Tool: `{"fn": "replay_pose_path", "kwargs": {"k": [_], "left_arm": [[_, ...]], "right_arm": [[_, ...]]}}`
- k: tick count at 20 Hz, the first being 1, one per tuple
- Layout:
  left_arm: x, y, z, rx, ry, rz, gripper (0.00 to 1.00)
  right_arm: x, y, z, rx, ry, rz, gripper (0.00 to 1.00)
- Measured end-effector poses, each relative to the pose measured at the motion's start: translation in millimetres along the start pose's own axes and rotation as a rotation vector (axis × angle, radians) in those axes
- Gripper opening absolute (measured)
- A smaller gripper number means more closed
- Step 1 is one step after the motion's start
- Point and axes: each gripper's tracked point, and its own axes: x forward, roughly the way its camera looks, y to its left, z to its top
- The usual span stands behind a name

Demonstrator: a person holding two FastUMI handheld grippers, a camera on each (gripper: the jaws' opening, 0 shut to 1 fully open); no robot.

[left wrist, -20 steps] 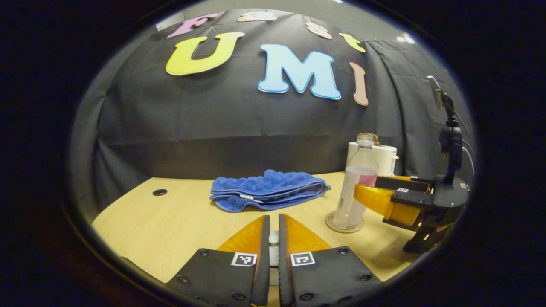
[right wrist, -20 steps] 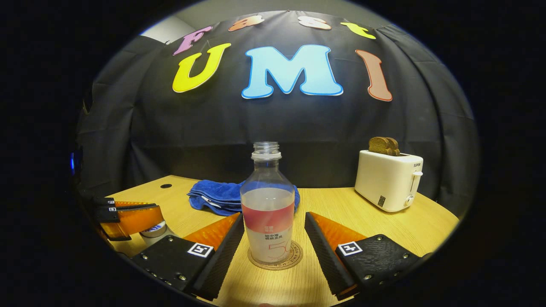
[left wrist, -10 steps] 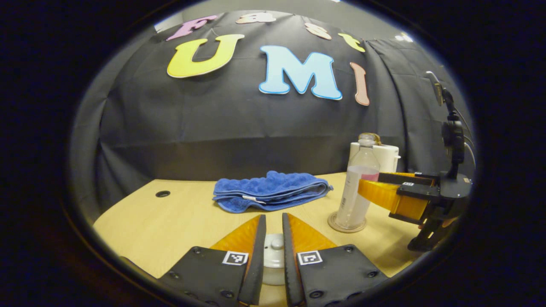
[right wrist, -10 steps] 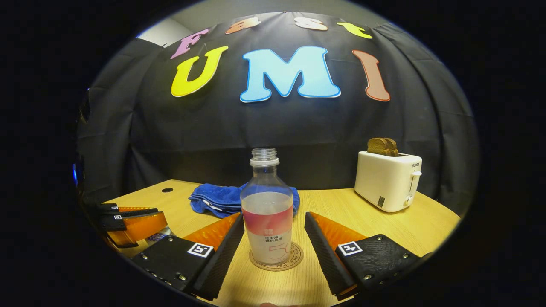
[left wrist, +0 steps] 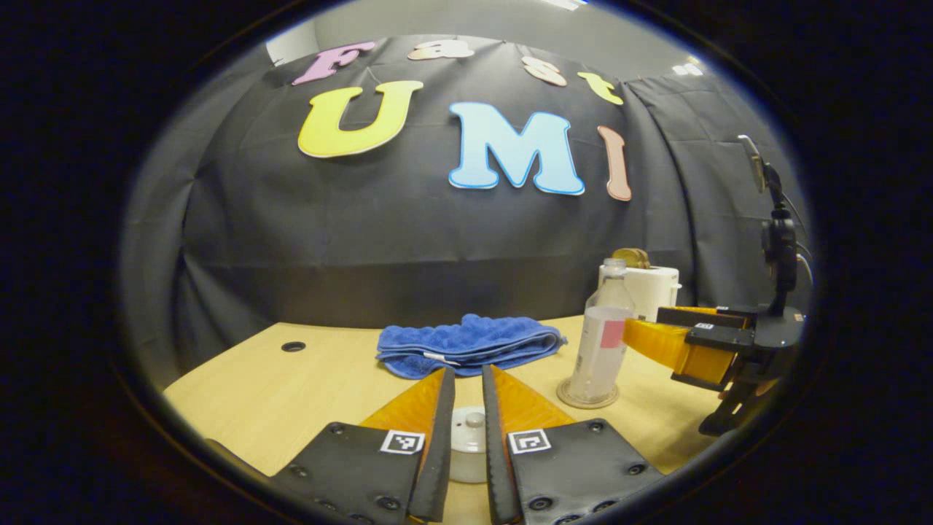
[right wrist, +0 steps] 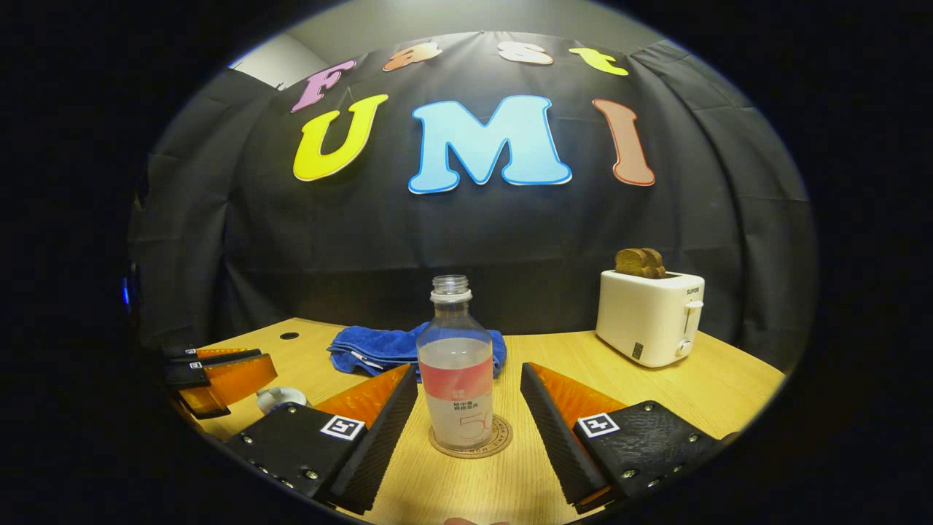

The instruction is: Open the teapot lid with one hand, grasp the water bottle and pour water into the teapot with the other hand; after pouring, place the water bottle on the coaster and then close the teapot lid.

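The white teapot lid point(left wrist: 466, 445) with its small knob sits low between the fingers of my left gripper point(left wrist: 467, 372), which stands slightly open and touches neither side of the knob. In the right gripper view the teapot point(right wrist: 280, 397) stands at the far left under the left gripper point(right wrist: 219, 372). The clear water bottle point(right wrist: 455, 379), uncapped and part full, stands upright on the round coaster point(right wrist: 496, 441). My right gripper point(right wrist: 468, 370) is open, and the bottle stands just beyond its fingertips, apart from them. From the left gripper view the bottle point(left wrist: 601, 343), coaster point(left wrist: 583, 401) and right gripper point(left wrist: 645, 324) are at the right.
A folded blue towel point(left wrist: 466, 346) lies mid-table behind the teapot. A white toaster point(right wrist: 649, 317) with bread in it stands at the back right. The wooden table point(right wrist: 729, 386) has a cable hole point(left wrist: 293, 346) at the back left. A stand with a device point(left wrist: 776, 240) rises at the right.
My left gripper's fingers parted off the lid knob and drew back; the lid rests on the teapot. The right gripper pulled back from the bottle, which stays on the coaster.
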Motion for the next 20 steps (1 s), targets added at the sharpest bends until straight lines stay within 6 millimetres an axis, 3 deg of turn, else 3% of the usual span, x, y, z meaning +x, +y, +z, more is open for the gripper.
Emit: {"fn": "replay_pose_path", "kwargs": {"k": [11, 20], "left_arm": [[-63, -20, 2, -0.044, -0.039, 0.017, 0.27], [-130, -25, 15, -0.024, -0.081, 0.058, 0.28]], "right_arm": [[-67, 11, -4, -0.051, -0.045, -0.028, 0.91], [-125, 27, 9, -0.062, -0.093, -0.015, 0.91]]}}
